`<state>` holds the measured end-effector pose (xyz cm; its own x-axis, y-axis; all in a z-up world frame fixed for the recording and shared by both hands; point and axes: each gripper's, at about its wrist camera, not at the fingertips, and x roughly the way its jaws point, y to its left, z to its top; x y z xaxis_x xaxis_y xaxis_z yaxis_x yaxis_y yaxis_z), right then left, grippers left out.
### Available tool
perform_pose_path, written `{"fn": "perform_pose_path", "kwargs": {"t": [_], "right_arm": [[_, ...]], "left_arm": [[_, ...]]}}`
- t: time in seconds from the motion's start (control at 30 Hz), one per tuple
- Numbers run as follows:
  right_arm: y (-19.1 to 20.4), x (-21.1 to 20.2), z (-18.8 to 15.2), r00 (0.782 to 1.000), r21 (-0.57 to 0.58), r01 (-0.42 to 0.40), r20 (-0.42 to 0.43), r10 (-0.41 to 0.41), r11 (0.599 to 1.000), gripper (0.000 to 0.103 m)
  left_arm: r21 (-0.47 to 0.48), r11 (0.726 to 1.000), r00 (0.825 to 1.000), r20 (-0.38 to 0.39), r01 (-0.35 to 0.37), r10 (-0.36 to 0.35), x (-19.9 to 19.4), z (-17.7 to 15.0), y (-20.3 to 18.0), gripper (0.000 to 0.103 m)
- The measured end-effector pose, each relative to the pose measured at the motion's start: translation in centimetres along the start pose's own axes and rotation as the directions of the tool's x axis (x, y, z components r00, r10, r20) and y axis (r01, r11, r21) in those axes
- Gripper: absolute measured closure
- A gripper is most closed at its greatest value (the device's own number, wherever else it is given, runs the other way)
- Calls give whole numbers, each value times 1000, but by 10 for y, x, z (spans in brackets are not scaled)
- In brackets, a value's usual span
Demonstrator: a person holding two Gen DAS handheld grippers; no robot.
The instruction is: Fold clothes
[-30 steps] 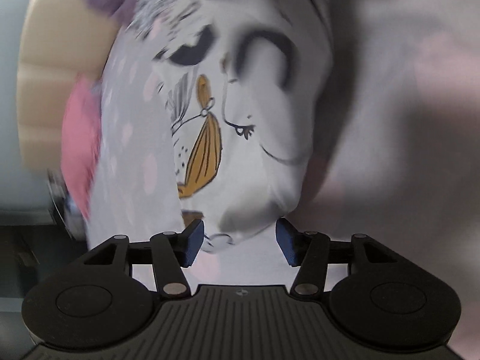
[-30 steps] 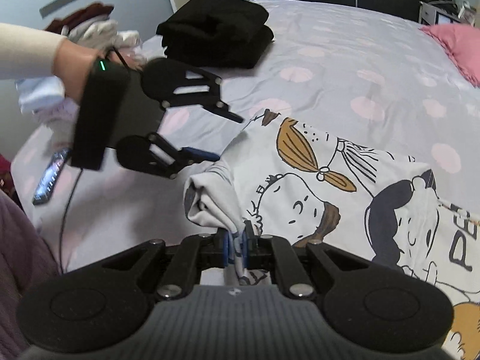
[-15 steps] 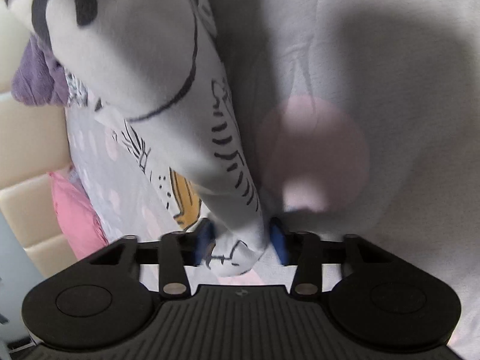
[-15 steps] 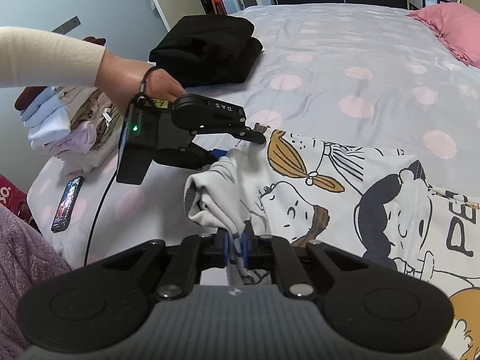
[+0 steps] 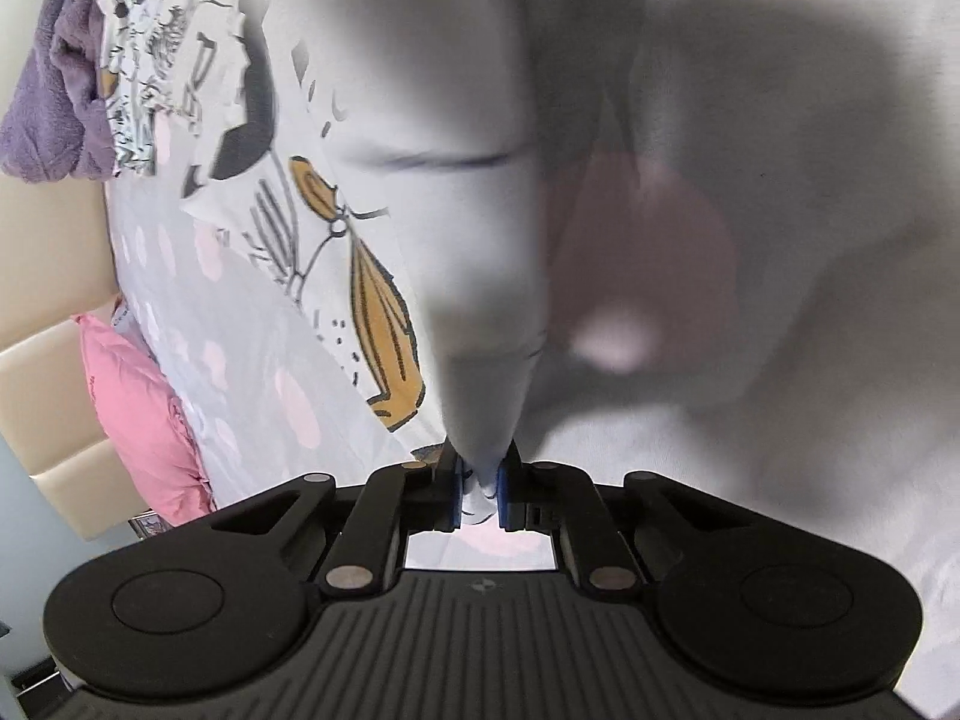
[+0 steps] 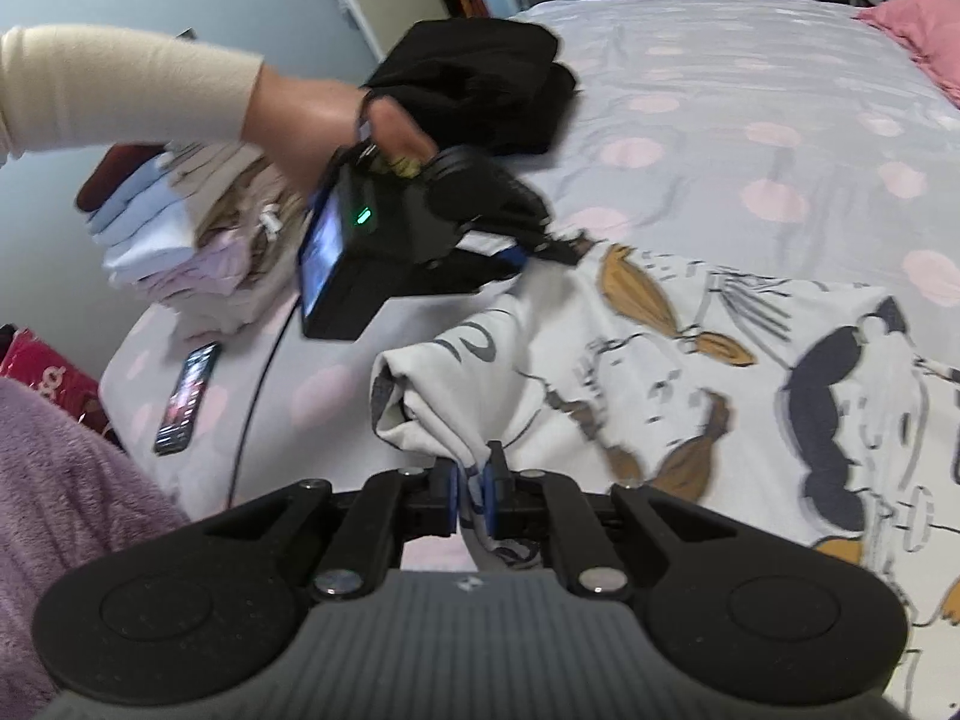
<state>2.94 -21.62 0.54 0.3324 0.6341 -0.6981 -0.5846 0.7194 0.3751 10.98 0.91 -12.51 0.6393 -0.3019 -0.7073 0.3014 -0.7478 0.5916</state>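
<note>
Right wrist view is showing the bed (image 6: 750, 90) filling most of the frame, its grey cover dotted with pink spots. A white cartoon-print garment (image 6: 750, 372) is lying spread over the bed's near right part, with one end bunching up and lifting off the cover toward the near edge. A folded black garment (image 6: 480, 84) is sitting well back near the left edge, and a stack of folded pale clothes (image 6: 180, 246) is resting at the near left corner. A pink pillow (image 6: 918, 30) is lying at the far right corner. A purple fleece (image 6: 66, 510) is hanging over the near left edge.

A person's hand (image 6: 312, 120), in a cream sleeve (image 6: 120, 90), is reaching in from the left and carrying the left hand-held gripper (image 6: 528, 252). Its jaws have just been closing, and the left wrist view is showing its blue pads (image 5: 457, 489) pinching a fold of the cartoon-print garment (image 5: 336, 192) (the cloth nearest the lens is blurring badly). The right hand-held gripper (image 6: 474, 489) is clamping tight on the bunched end of the same garment, cloth pressing between its pads. A phone (image 6: 186, 399) is lying face up by the near left corner.
</note>
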Motion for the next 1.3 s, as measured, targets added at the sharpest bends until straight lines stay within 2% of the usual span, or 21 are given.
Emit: {"fn": "perform_pose_path", "kwargs": {"t": [0.33, 0.37, 0.4, 0.53, 0.63, 0.8, 0.83, 0.87, 0.9, 0.93, 1.0, 1.03, 1.07, 1.1, 1.17, 1.2, 1.23, 1.27, 1.3], "right_arm": [[44, 23, 15, 999, -97, -46, -32, 43, 994, 94], [48, 26, 16, 998, -106, -49, -40, 45, 993, 94], [53, 29, 17, 998, -115, -52, -48, 47, 992, 94], [70, 39, 20, 996, -151, -57, -72, 47, 987, 94], [79, 48, 24, 995, -160, -65, -85, 52, 985, 94], [76, 56, 20, 993, -158, -56, -115, 38, 986, 94], [74, 57, 18, 992, -157, -53, -123, 34, 986, 94], [72, 58, 15, 991, -160, -50, -132, 29, 986, 94], [72, 61, 12, 990, -160, -48, -141, 26, 986, 94], [72, 64, 10, 989, -159, -46, -149, 23, 986, 94], [70, 66, 6, 987, -157, -47, -158, 22, 987, 94], [70, 67, 5, 987, -154, -49, -159, 24, 987, 94], [69, 66, 5, 987, -153, -50, -158, 25, 987, 94], [68, 65, 4, 988, -153, -51, -155, 27, 987, 94], [66, 64, 4, 988, -153, -51, -150, 28, 987, 94], [65, 63, 4, 989, -153, -50, -147, 27, 987, 94], [65, 62, 3, 989, -153, -50, -145, 28, 987, 94], [64, 61, 3, 989, -153, -51, -144, 29, 987, 94], [64, 61, 2, 989, -154, -53, -143, 31, 987, 94]], "left_arm": [[32, 999, 997, -69, 23, -21, -37, -52, -26, 95], [28, 999, 997, -77, 31, -29, -41, -56, -28, 95], [25, 999, 995, -93, 45, -42, -44, -58, -31, 103], [27, 995, 982, -163, 99, -93, -55, -63, -49, 103], [-40, 994, 976, -190, 104, -110, -70, -74, -62, 103], [-149, 987, 985, -152, 56, -79, -73, -71, -56, 103], [-205, 977, 985, -145, 57, -88, -69, -66, -47, 102], [-305, 950, 983, -139, 70, -118, -62, -61, -35, 97], [-419, 903, 980, -122, 93, -158, -57, -56, -22, 91], [-528, 840, 976, -89, 123, -199, -55, -56, -10, 88], [-708, 684, 964, -18, 174, -264, -46, -62, 15, 85], [-781, 591, 955, 24, 202, -294, -40, -67, 28, 84], [-842, 487, 943, 73, 233, -325, -33, -74, 40, 79], [-891, 371, 929, 130, 263, -347, -27, -81, 50, 71], [-942, 97, 893, 266, 320, -362, -14, -99, 64, 58], [-939, -38, 873, 332, 341, -357, -7, -108, 68, 58], [-921, -158, 855, 389, 356, -343, -2, -116, 69, 58], [-898, -253, 841, 430, 360, -329, 3, -122, 69, 58], [-883, -310, 836, 445, 352, -321, 9, -125, 67, 58]]}}
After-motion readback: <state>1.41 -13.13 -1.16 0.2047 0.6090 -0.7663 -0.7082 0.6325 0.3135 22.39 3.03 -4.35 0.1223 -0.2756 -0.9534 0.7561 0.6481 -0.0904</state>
